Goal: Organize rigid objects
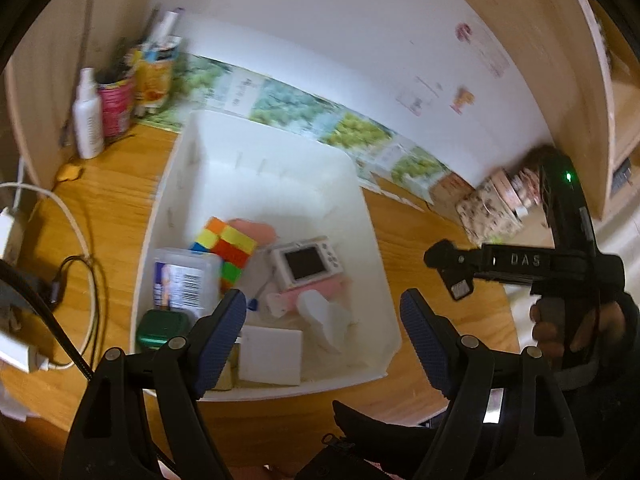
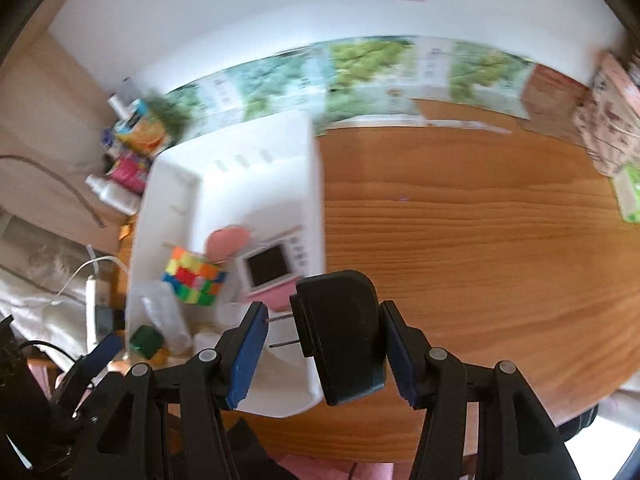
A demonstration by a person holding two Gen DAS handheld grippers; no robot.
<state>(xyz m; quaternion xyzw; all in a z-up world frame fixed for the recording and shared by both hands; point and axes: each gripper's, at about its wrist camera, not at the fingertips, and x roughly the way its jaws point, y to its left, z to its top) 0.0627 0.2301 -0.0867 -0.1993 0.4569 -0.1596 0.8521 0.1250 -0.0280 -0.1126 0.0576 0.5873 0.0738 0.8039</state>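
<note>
Pinching a black plug adapter between its blue pads, the right tool hangs above the wooden counter, just beside the white bin. The left tool is spread, holding nothing, over the bin's near rim. Inside lie a colour cube, a pink-and-white camera and, blurred, what may be a clear box.
</note>
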